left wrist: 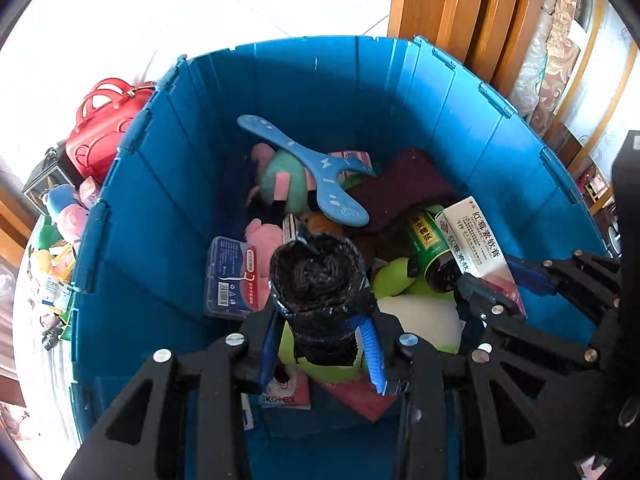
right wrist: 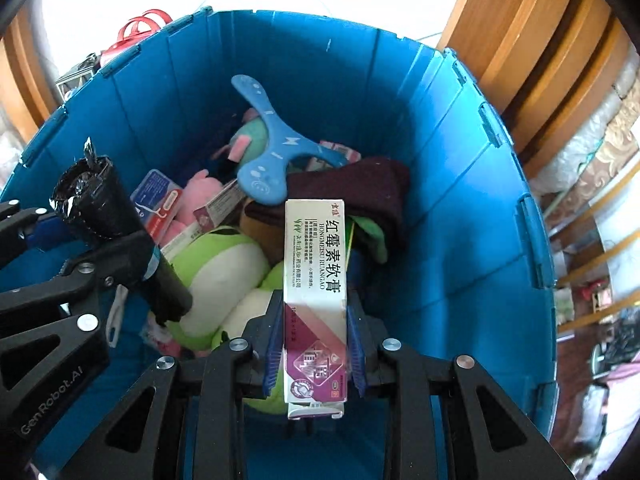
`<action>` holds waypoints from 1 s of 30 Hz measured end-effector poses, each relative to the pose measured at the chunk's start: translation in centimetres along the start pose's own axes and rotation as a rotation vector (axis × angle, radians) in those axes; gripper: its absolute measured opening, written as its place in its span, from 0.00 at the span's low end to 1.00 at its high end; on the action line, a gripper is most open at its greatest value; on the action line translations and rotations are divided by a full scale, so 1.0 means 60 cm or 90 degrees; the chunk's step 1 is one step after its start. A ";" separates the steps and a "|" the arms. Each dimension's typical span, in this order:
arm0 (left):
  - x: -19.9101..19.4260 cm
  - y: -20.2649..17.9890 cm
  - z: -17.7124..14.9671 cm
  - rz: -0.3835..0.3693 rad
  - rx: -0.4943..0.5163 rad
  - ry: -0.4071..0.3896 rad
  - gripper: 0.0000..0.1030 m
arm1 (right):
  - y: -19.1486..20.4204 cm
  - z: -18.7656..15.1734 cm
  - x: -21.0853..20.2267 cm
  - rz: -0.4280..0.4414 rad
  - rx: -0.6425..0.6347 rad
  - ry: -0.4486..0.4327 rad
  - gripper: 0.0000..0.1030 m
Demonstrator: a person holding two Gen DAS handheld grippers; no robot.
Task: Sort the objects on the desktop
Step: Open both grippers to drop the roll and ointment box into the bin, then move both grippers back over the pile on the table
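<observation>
Blue bin [right wrist: 460, 208], ointment box [right wrist: 314, 276] clamped in right gripper [right wrist: 314, 356]

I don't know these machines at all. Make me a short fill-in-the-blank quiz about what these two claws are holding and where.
1. The left gripper holds a roll of ____ bags.
2. The right gripper is clamped on a medicine ____.
3. Both claws hang over a big ____ bin.
4. Outside the bin's rim sits a ____ handbag.

Missing words: black; box; blue; red
</observation>
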State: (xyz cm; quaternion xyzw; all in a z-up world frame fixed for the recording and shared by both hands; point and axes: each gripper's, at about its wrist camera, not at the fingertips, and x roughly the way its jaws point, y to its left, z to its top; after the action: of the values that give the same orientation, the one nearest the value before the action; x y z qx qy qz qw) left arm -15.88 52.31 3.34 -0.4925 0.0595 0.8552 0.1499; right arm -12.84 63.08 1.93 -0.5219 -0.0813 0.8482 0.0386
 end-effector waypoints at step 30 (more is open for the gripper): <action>-0.250 0.191 -0.148 0.107 -0.109 -0.314 0.94 | 0.109 -0.059 -0.193 0.131 0.053 -0.300 1.00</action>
State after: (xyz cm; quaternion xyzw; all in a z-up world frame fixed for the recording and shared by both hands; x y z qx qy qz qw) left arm -5.14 36.24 11.21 -0.2732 -0.0107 0.9608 0.0461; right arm -4.32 55.26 9.36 -0.3132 0.0006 0.9486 -0.0463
